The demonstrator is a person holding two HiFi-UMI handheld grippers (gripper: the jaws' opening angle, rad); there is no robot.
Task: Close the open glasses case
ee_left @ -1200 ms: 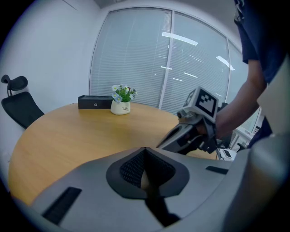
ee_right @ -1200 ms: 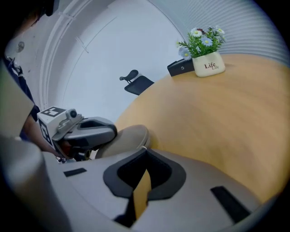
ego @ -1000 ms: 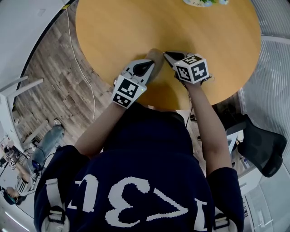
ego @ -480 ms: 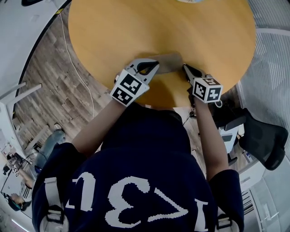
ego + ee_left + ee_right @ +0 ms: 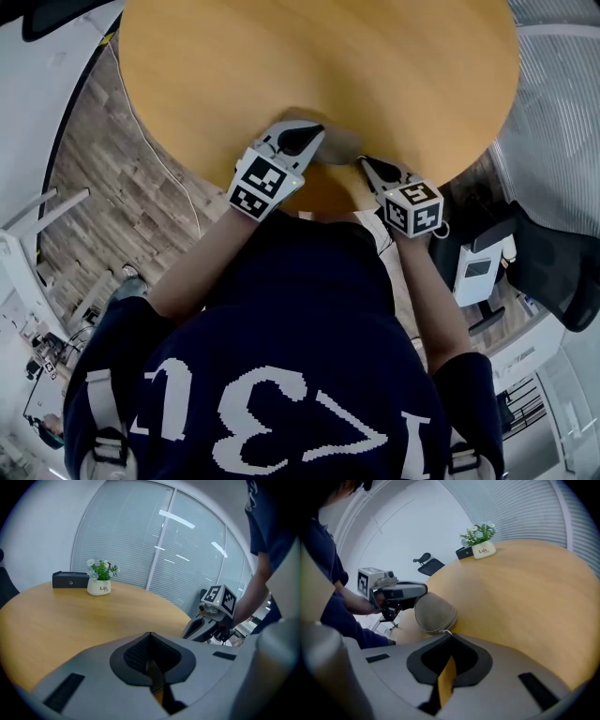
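Table: round and light wood (image 5: 234,56), seen from steeply above, with wood-plank floor (image 5: 103,187) to its left.
Glasses case: a taupe, rounded case (image 5: 435,613) lying on the table close to the near edge, between the 2 grippers. Its 2 halves lie together with a seam round the rim (whether the zip runs the whole way round cannot be told).
Left gripper: the jaws (image 5: 317,131) are together with nothing between them. The tip sits over the case's left end and seems to touch its top — in the left gripper view the case itself is hidden under the jaws.
Right gripper: the jaws (image 5: 450,633) are closed tight and pointing at the case's other end. A small pale zip pull (image 5: 446,631) shows right at the tip — whether the tip pinches it cannot be told.
Far side of the table: a white pot (image 5: 99,587) of green leaves and small flowers, with a black box (image 5: 70,579) just beside it. Both are well apart from the case.
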